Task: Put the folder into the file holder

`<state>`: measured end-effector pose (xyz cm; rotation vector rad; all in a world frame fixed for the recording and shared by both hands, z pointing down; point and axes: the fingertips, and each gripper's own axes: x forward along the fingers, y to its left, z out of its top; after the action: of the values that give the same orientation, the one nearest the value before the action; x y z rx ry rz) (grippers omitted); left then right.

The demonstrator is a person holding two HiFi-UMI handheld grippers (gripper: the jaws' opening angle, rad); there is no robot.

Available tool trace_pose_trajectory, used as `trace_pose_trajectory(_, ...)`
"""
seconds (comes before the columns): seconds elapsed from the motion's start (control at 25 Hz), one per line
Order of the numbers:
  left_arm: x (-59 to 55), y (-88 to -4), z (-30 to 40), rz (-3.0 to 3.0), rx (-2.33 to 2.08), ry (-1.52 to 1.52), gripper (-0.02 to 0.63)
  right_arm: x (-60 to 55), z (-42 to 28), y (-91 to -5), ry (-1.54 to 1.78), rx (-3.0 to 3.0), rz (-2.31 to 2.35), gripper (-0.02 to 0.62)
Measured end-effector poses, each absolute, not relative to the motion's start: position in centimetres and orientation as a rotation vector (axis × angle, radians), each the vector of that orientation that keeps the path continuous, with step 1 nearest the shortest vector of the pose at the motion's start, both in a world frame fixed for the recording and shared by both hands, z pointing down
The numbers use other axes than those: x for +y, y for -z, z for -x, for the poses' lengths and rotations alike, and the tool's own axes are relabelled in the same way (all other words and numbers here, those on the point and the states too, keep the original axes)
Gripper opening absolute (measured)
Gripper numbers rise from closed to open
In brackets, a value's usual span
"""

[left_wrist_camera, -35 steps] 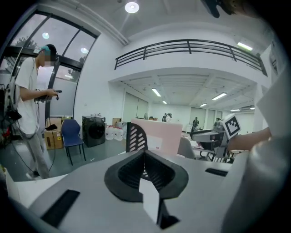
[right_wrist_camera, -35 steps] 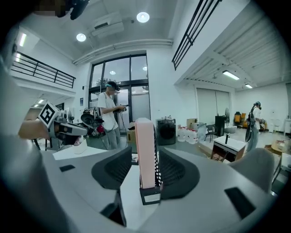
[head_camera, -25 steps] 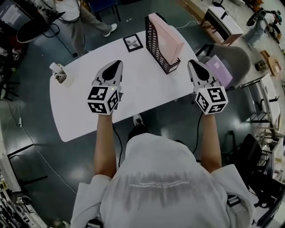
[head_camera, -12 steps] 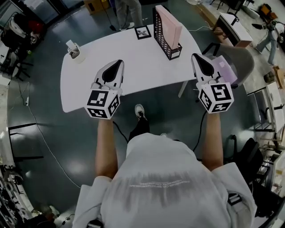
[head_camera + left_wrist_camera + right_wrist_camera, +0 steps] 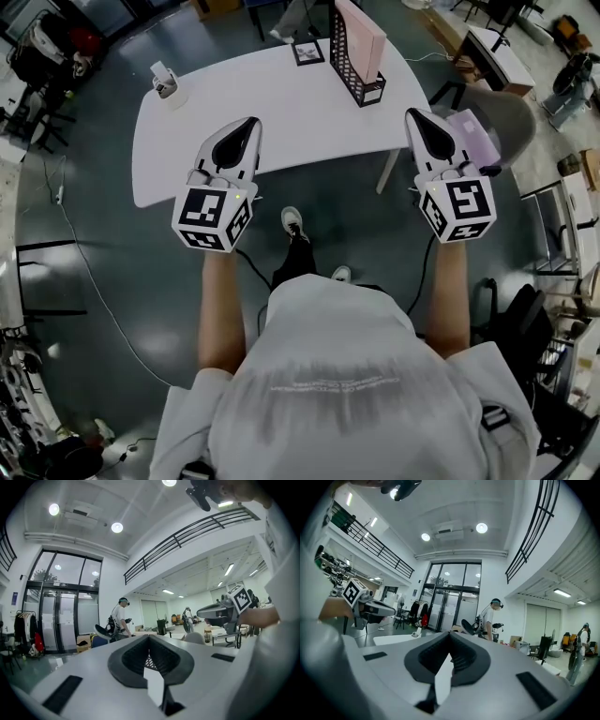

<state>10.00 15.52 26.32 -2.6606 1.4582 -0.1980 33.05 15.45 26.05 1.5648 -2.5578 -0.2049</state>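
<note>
A pink folder (image 5: pixel 362 34) stands upright inside the black mesh file holder (image 5: pixel 342 54) at the far right of the white table (image 5: pixel 234 103). Both grippers are held well short of the table, above the floor. My left gripper (image 5: pixel 250 123) is shut and empty, its tip over the table's near edge. Off the table's right corner, my right gripper (image 5: pixel 413 113) is also shut with nothing in it. In the left gripper view the jaws (image 5: pixel 149 637) meet and point into the hall. The right gripper view shows its jaws (image 5: pixel 450 635) closed the same way.
A small white object (image 5: pixel 165 81) sits at the table's far left corner and a black-framed card (image 5: pixel 307 52) lies beside the holder. A grey chair (image 5: pixel 502 112) with a purple item (image 5: pixel 473 131) stands to the right. Another person (image 5: pixel 120 618) stands across the hall.
The table with the holder has receded toward the top of the head view as I stepped back. Both grippers stayed shut and now hang over the floor rather than the tabletop.
</note>
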Motion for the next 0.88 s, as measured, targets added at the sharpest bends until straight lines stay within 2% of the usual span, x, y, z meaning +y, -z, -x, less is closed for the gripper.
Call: trace_pose_trajectory(0.88,15.7,-26.5,-10.0,2.651,1.473,0.196,0.015,15.1,-33.1,-26.8,0.216,-2.553,-1.566,0.025)
